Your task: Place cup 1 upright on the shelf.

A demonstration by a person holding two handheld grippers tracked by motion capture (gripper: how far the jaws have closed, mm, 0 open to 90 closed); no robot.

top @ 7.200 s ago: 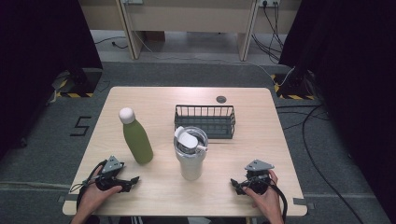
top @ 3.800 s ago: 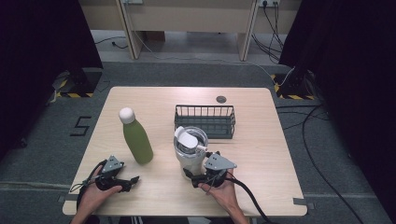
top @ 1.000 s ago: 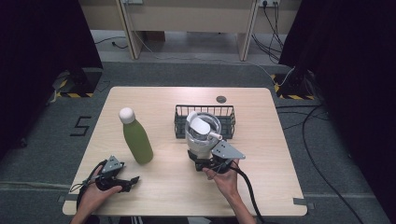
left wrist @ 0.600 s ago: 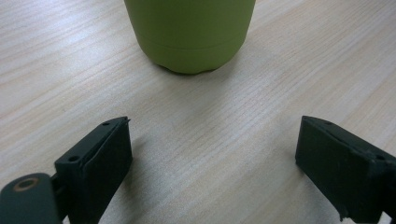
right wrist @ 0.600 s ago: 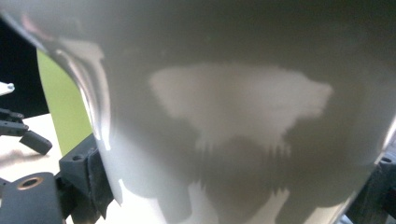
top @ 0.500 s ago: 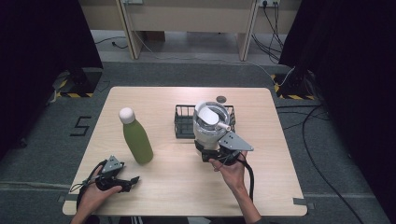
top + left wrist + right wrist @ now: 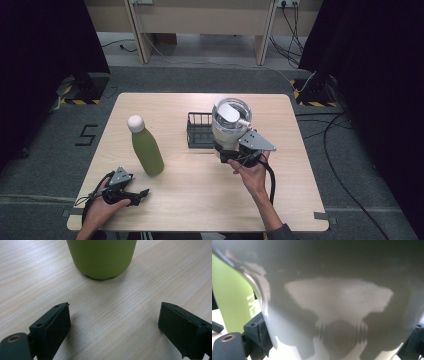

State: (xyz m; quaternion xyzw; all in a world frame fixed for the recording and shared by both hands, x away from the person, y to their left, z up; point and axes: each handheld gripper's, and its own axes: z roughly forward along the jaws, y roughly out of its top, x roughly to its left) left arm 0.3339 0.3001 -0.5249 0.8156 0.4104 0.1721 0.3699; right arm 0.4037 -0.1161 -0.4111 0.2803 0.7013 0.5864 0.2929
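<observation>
My right gripper (image 7: 231, 152) is shut on a white tumbler (image 7: 229, 124) with a clear lid and holds it lifted, over the right part of a black wire basket (image 7: 200, 131). The tumbler's pale wall (image 7: 342, 305) fills the space between the jaws in the right gripper view. A green bottle (image 7: 145, 147) with a white cap stands upright left of the basket; its base (image 7: 101, 258) is straight ahead of my left gripper (image 7: 113, 330). That left gripper (image 7: 131, 192) rests open at the table's front left, nothing between its jaws.
The wooden table (image 7: 175, 200) stands on a grey floor. Cables (image 7: 340, 130) trail on the floor to the right. A green bottle side (image 7: 234, 295) shows left of the tumbler in the right gripper view.
My right gripper came in from the front right, closed on the tumbler, then lifted it and carried it back toward the basket. The left gripper stayed still.
</observation>
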